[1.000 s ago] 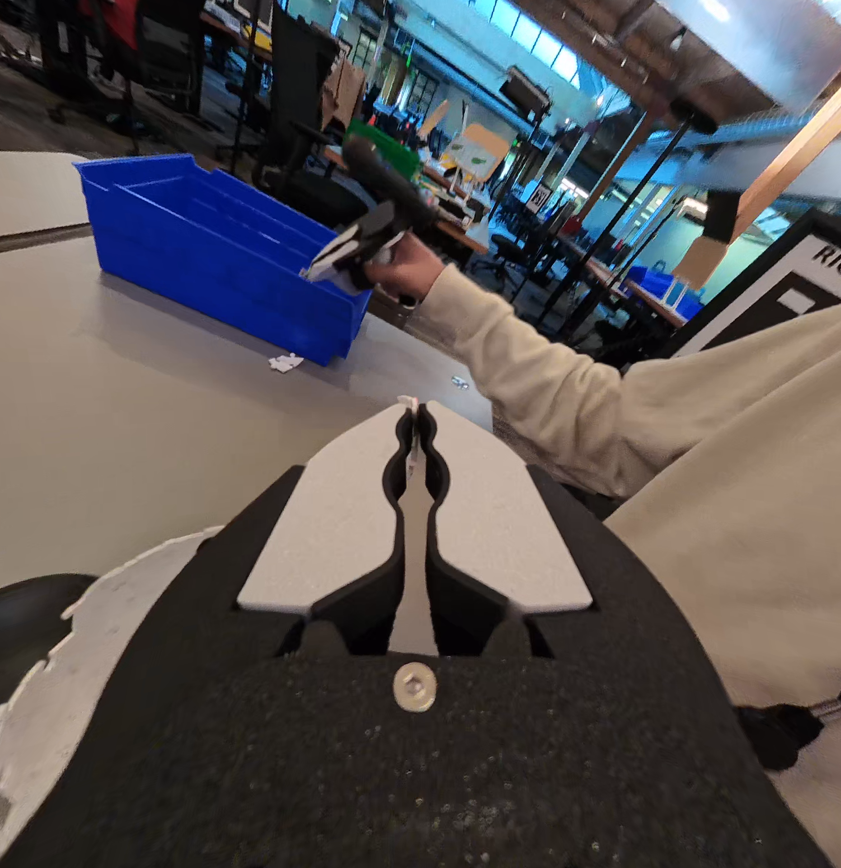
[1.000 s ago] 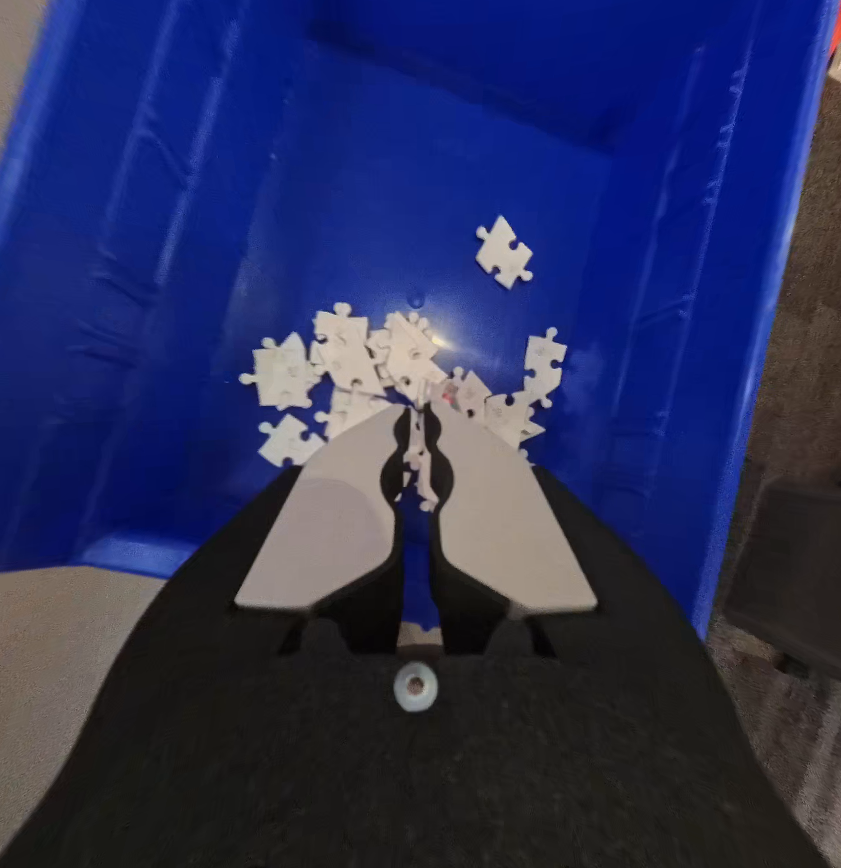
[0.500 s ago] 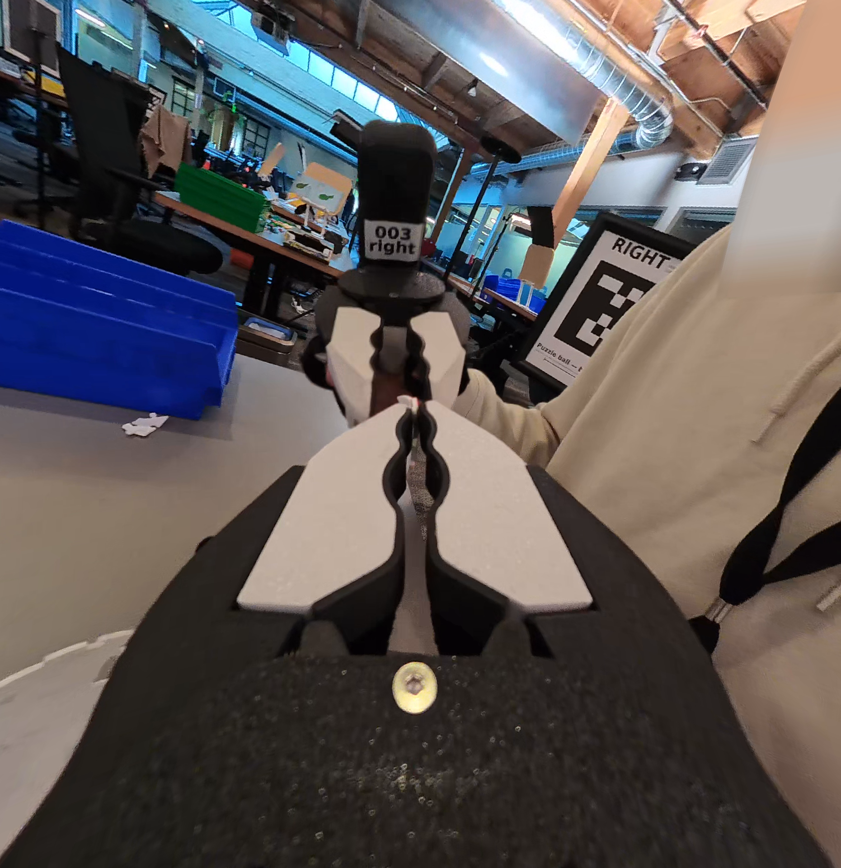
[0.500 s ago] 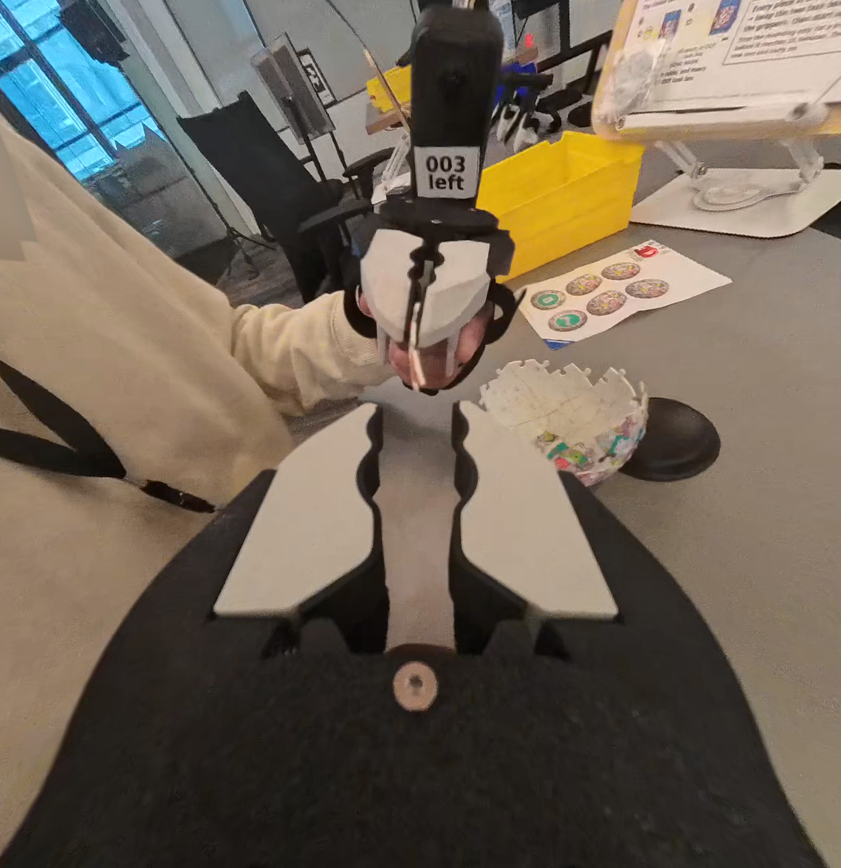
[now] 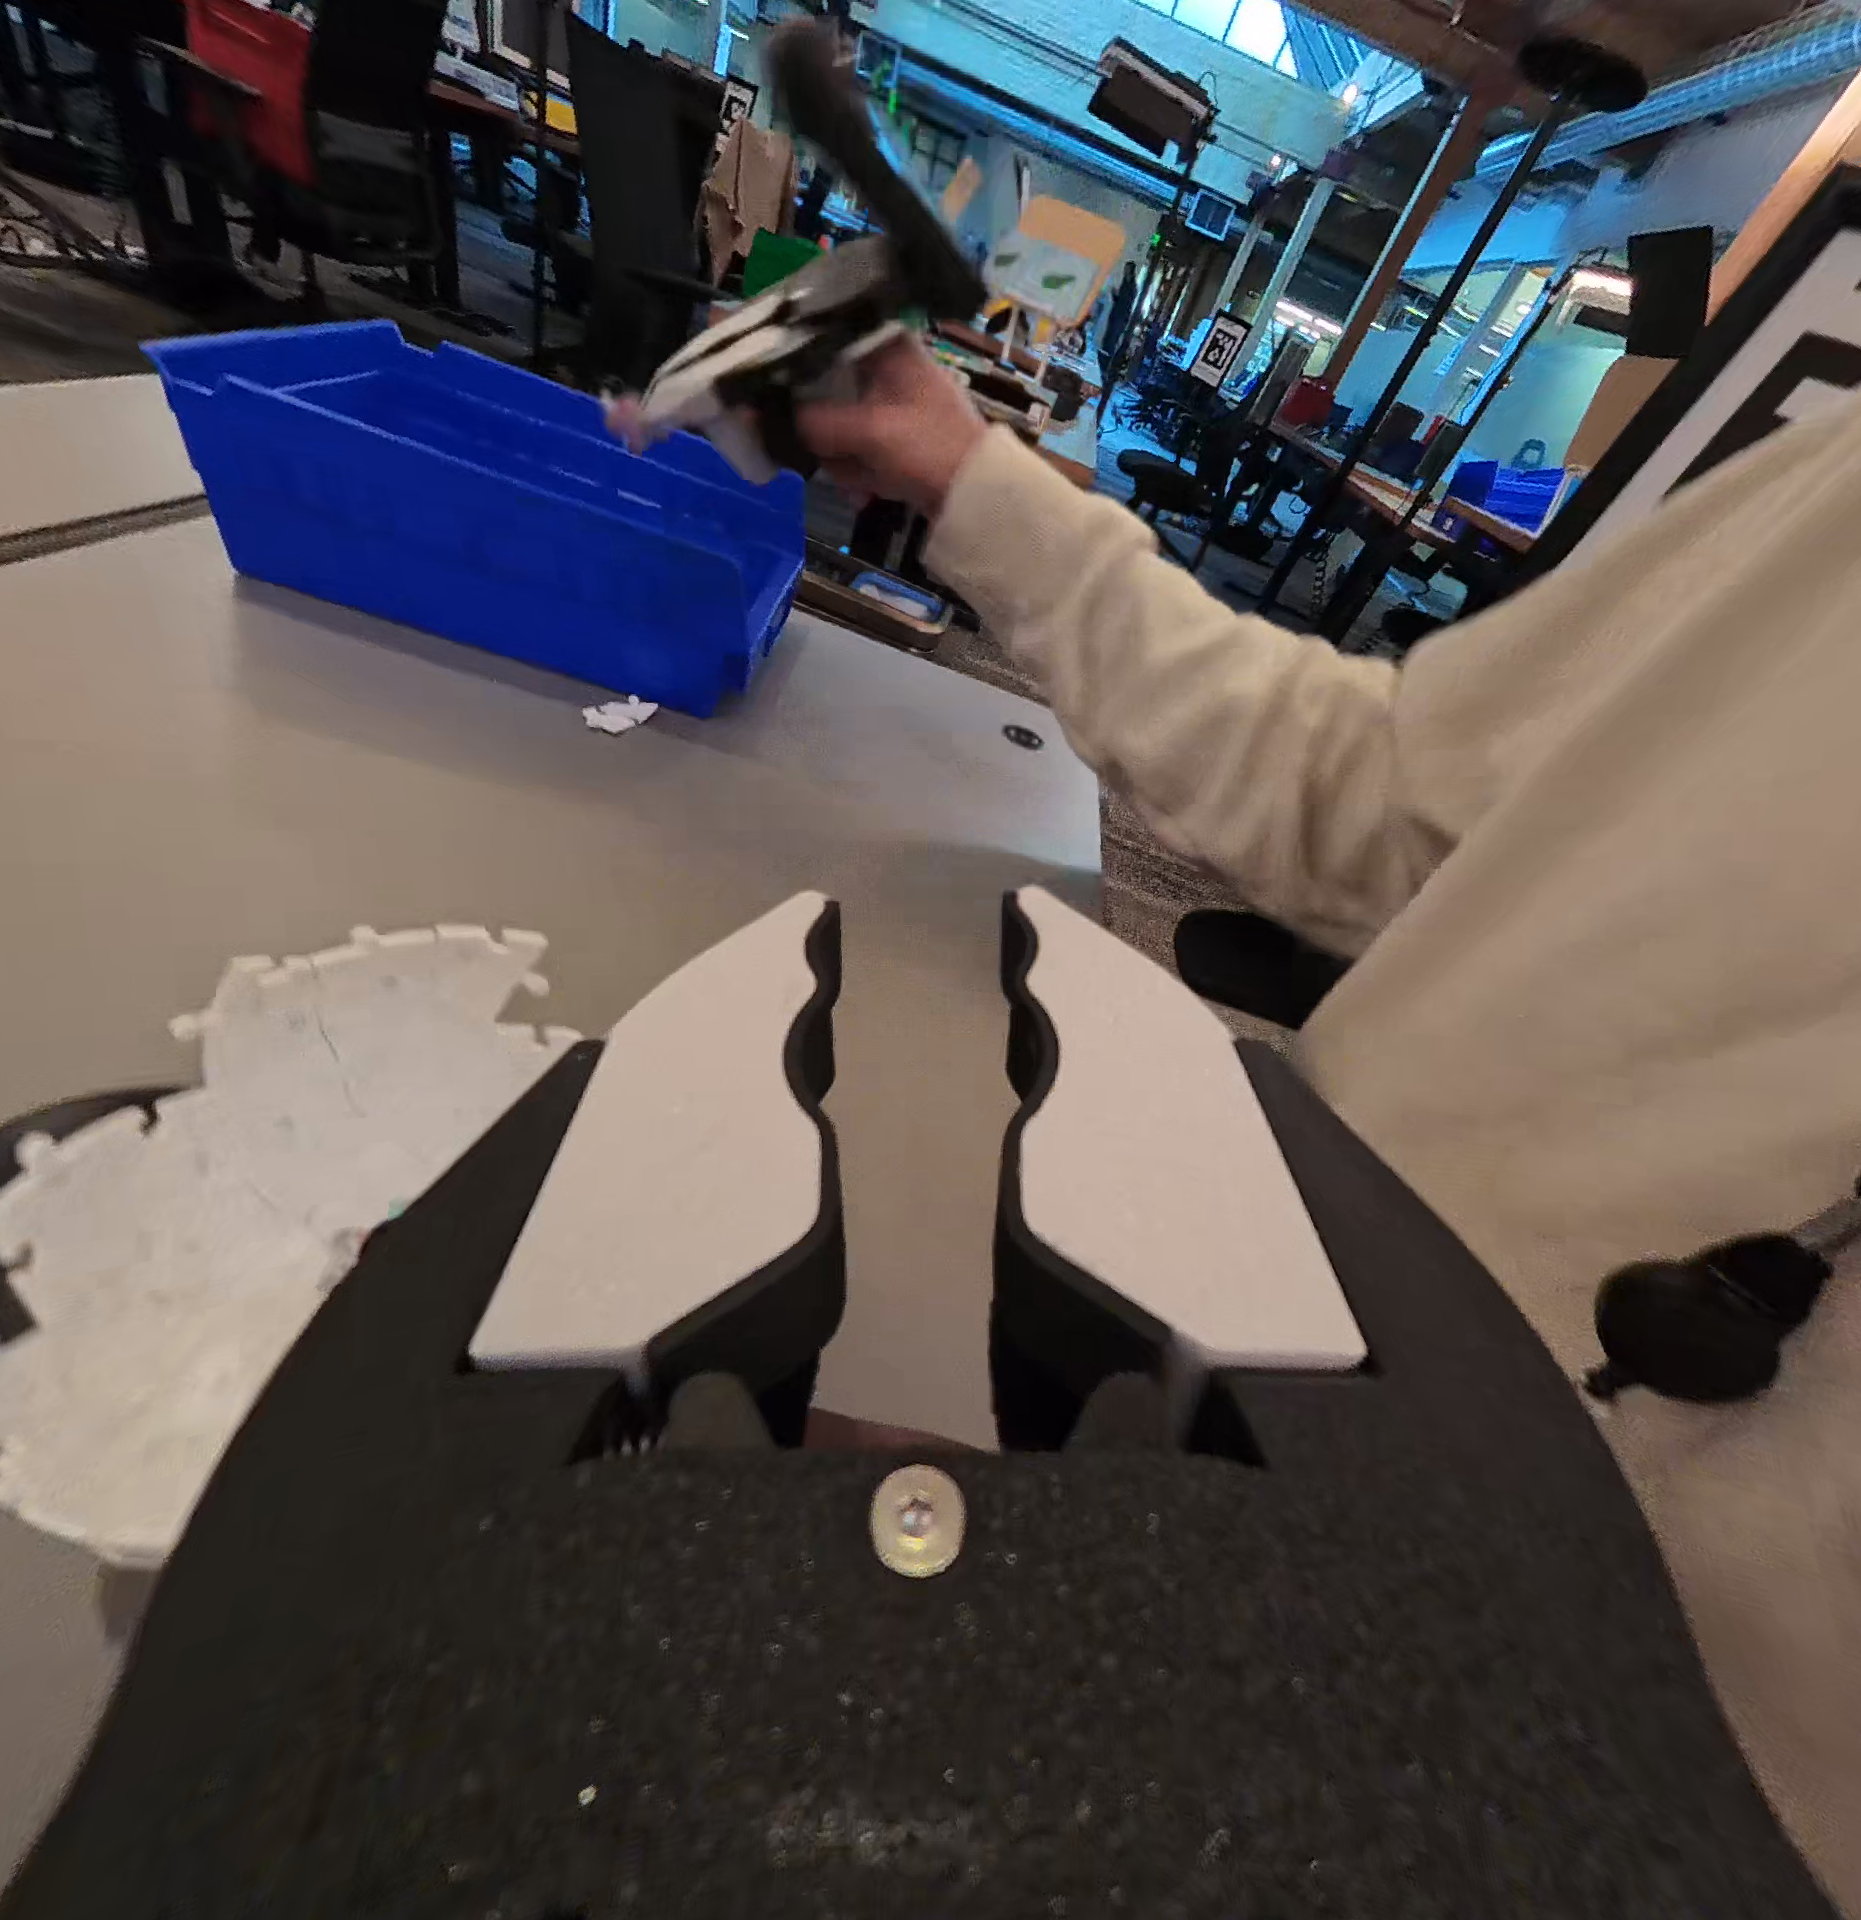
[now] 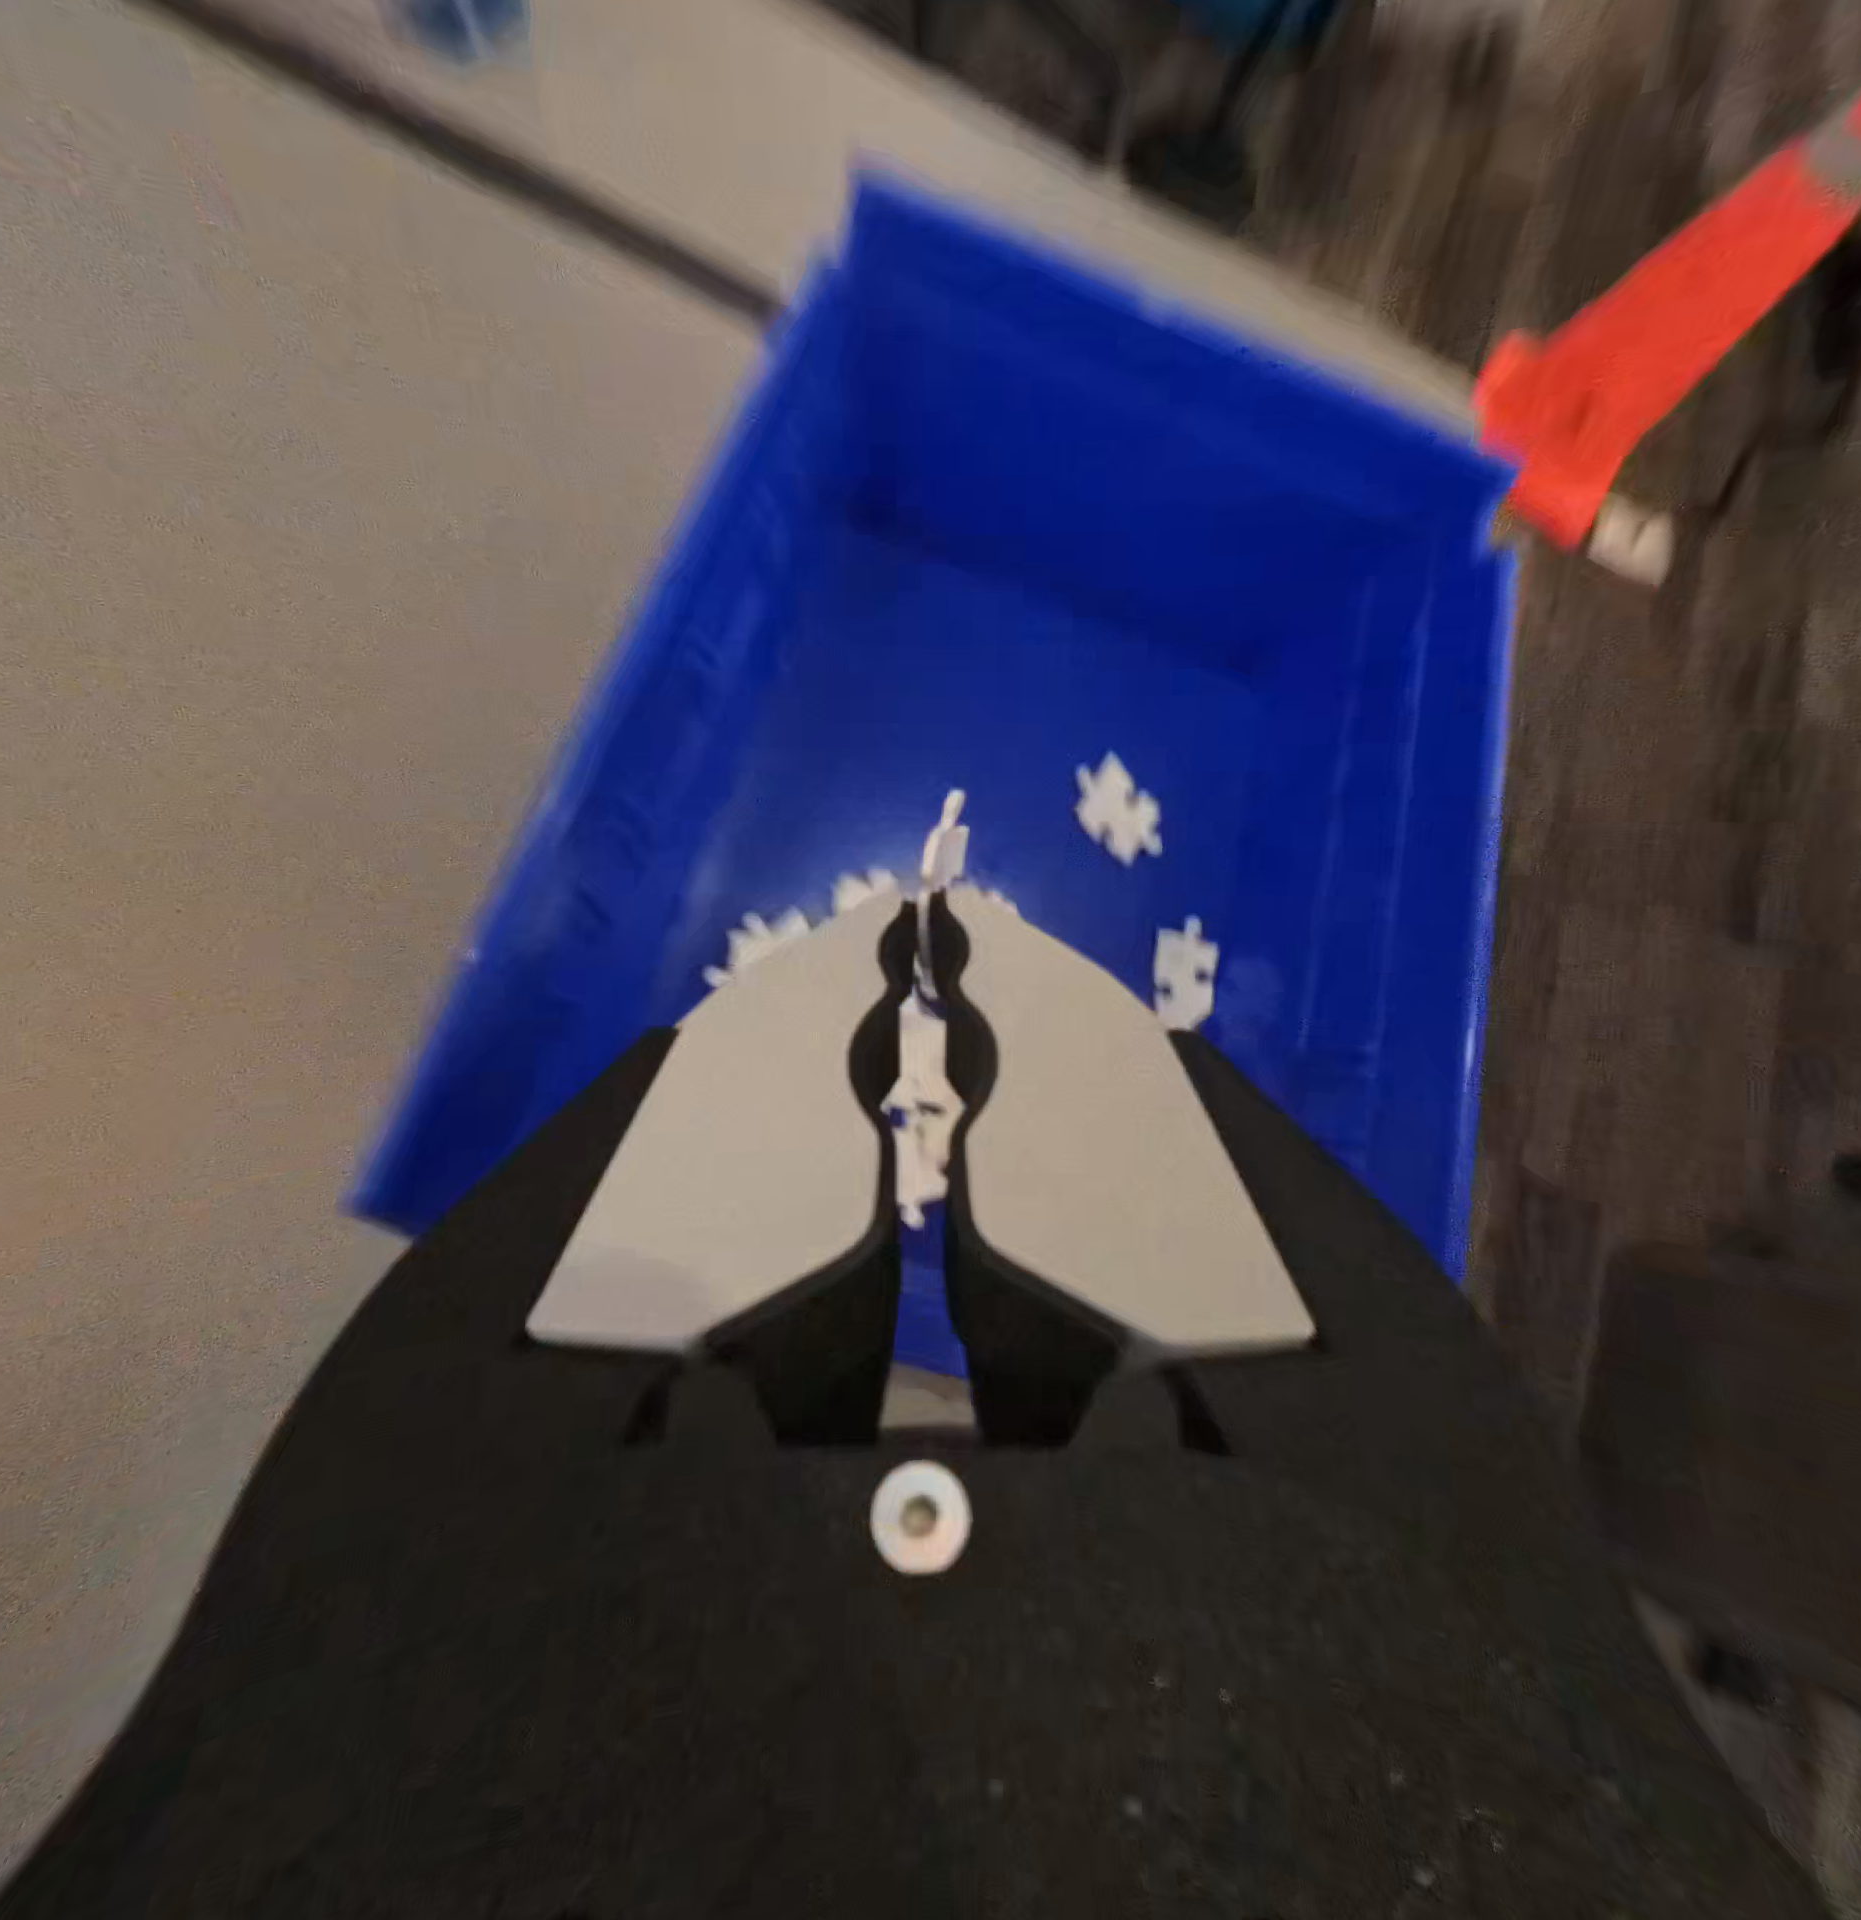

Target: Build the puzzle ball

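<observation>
Half a second ago the two grippers faced each other over the desk: the left one clenched on a thin piece, the right one spread and bare. Now that is reversed. The left gripper stands released, nothing between its fingers, only grey desk showing in the gap. The right gripper is clenched on a white puzzle piece, held edge-on with its tip poking out past the fingertips, above the blue bin.

In the left wrist view the right gripper shows at about 12 o'clock, up over the near end of the bin, with a pale scrap at its tips. The motion blur in both views suggests it is moving fast. In the bin, loose pieces lie scattered at 1 and 2 o'clock from the right gripper's tips.

The half-built puzzle ball, a white shell with a jagged rim, sits at 9 o'clock of the left gripper, on a black stand. One stray piece lies on the desk just beside the bin's near corner.

My reading: whether this piece came across in the handoff or was freshly picked, the blur does not settle. Either way the left gripper is free to steady the shell or take the next piece
</observation>
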Motion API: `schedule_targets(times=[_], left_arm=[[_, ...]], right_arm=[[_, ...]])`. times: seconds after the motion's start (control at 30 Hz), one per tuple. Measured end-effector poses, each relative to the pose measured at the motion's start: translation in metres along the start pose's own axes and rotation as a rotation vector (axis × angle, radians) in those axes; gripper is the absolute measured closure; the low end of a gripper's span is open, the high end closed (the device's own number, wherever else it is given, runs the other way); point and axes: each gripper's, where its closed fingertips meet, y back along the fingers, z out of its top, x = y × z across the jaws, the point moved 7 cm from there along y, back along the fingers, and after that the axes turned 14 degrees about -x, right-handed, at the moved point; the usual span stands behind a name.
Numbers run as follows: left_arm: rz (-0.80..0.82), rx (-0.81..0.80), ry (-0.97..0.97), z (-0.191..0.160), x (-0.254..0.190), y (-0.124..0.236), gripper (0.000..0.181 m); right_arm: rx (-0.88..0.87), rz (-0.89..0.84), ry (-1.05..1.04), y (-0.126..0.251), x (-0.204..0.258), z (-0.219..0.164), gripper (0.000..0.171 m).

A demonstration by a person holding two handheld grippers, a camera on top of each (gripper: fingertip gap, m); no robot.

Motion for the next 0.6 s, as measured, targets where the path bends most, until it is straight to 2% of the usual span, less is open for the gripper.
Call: schedule_targets(times=[0.03, 0.1, 0.13, 0.2, 0.27, 0.33, 0.37, 0.47, 0.53, 0.6], left_arm=[[0.013, 0.002, -0.001, -0.006, -0.004, 0.005, 0.155], [0.057, 0.015, -0.021, -0.019, -0.012, 0.015, 0.155], [0.077, 0.021, -0.03, -0.022, -0.017, 0.02, 0.155], [0.114, 0.029, -0.049, -0.027, -0.025, 0.03, 0.155], [0.161, 0.023, -0.082, -0.03, -0.032, 0.042, 0.156], [0.198, 0.017, -0.106, -0.034, -0.035, 0.052, 0.157], [0.209, 0.013, -0.11, -0.036, -0.036, 0.056, 0.157], [0.212, 0.01, -0.101, -0.043, -0.035, 0.063, 0.157], [0.201, -0.001, -0.067, -0.047, -0.034, 0.066, 0.158], [0.188, -0.033, -0.018, -0.05, -0.033, 0.069, 0.158]], right_arm=[[0.13, 0.019, -0.009, -0.023, -0.018, -0.019, 0.169], [0.166, 0.056, -0.034, -0.05, -0.033, -0.036, 0.169], [0.173, 0.048, -0.033, -0.055, -0.037, -0.036, 0.167], [0.175, -0.009, -0.01, -0.041, -0.038, -0.018, 0.146], [0.022, 0.04, 0.034, -0.008, -0.007, 0.025, 0.145], [-0.088, 0.296, 0.187, 0.021, 0.059, 0.06, 0.147], [-0.05, 0.409, 0.295, 0.025, 0.093, 0.064, 0.148], [0.324, 0.536, 0.646, -0.001, 0.152, 0.034, 0.138], [0.57, 0.548, 0.833, -0.025, 0.159, 0.01, 0.134], [0.718, 0.589, 0.894, -0.048, 0.164, 0.0, 0.131]])
